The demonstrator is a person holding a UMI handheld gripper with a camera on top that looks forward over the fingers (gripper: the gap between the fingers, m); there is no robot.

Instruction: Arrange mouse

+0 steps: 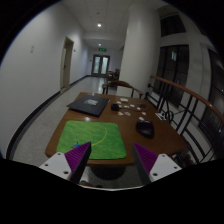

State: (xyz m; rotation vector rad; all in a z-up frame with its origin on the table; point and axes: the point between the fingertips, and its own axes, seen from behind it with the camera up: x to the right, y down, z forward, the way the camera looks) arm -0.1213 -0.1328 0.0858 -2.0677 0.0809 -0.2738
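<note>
A dark mouse [146, 129] lies on the brown table [130, 118], to the right of a green mat [93, 137]. My gripper [113, 160] hangs before the table's near edge, well short of the mouse. Its two purple pads [75, 156] stand wide apart with nothing between them. The mouse lies beyond the right finger, slightly to its right.
A dark laptop [87, 103] rests at the far left of the table, with small white items [122, 106] beside it. A cable or small object [165, 116] sits at the right edge. A railing [185, 95] runs on the right, a corridor lies behind.
</note>
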